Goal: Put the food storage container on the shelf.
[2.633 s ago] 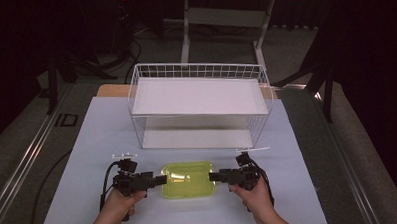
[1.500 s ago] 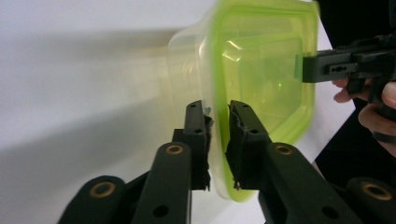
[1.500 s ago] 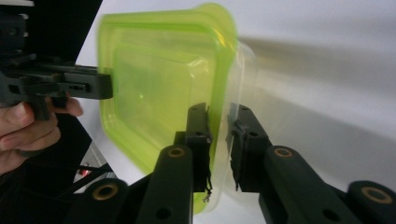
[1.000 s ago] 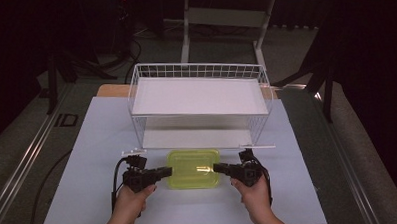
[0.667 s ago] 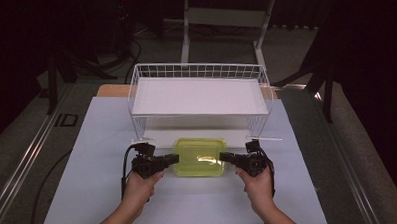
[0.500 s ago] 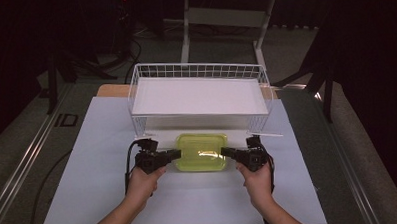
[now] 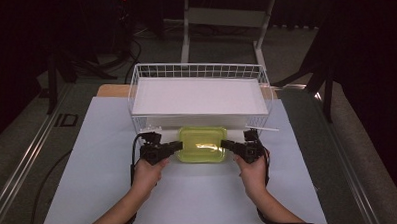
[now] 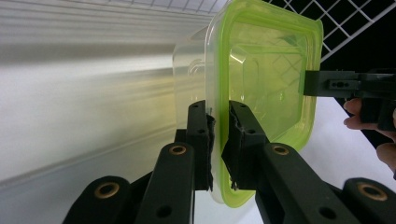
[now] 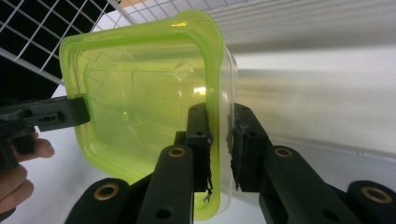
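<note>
We see the yellow-green lidded container (image 7: 202, 144) near the middle of the surface (image 7: 88, 171), just on the near side of the white wire basket (image 7: 197, 71), which blocks the way farther back. The left tool (image 7: 176, 146) is clamped on the container's left rim, and the right tool (image 7: 226, 144) is clamped on its right rim. A thin white stick (image 7: 263, 127) lies by the basket's right near corner. The surface is a white sheet on a grey table, with a dark room and a desk frame (image 7: 223, 16) beyond. Both forearms come in from the near edge, with the left hand (image 7: 149, 169) and right hand (image 7: 252, 168) angled inward towards the container.
</note>
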A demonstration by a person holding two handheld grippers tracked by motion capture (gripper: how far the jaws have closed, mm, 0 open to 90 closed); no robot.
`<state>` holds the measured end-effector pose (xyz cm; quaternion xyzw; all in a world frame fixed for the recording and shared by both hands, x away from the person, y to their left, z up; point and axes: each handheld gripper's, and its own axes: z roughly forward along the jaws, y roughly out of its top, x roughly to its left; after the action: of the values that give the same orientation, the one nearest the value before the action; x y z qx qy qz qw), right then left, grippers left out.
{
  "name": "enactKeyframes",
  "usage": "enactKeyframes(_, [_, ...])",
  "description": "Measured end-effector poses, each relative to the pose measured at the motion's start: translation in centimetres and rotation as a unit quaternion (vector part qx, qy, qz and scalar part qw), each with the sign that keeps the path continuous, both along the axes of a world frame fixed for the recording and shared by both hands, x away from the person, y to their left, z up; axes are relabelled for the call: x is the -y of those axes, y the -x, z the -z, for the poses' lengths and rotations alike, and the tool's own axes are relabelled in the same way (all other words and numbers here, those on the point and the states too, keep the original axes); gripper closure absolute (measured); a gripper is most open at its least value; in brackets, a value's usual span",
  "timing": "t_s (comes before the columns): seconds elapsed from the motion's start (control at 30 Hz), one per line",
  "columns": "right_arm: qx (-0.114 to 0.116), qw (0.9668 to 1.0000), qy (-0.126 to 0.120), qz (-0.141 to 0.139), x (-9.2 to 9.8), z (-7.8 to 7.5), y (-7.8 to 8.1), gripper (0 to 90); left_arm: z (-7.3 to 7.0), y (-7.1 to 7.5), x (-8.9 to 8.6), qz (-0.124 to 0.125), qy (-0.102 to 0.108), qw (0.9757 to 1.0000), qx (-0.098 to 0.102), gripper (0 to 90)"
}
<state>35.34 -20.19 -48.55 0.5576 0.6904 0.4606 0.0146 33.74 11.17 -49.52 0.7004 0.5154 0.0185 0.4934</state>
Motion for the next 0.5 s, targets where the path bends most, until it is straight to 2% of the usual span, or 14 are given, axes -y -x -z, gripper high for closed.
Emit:
enactKeyframes(0.1, [0.006,0.9999,0.009,0.006,-0.4,0.2,-0.2,78.9,0.5,-0.5,-0.1,-0.008,0.004,1.0,-0.005,81.2])
enactKeyframes(0.33, [0.008,0.9997,0.014,0.019,-0.7,0.6,-1.2,78.6,1.1,-1.3,0.0,-0.017,0.008,0.9998,-0.012,81.1])
enactKeyframes(0.5, [0.011,0.9994,0.02,0.024,-0.9,1.1,-1.6,78.5,1.6,-1.7,0.1,-0.025,0.002,0.9996,-0.011,81.1])
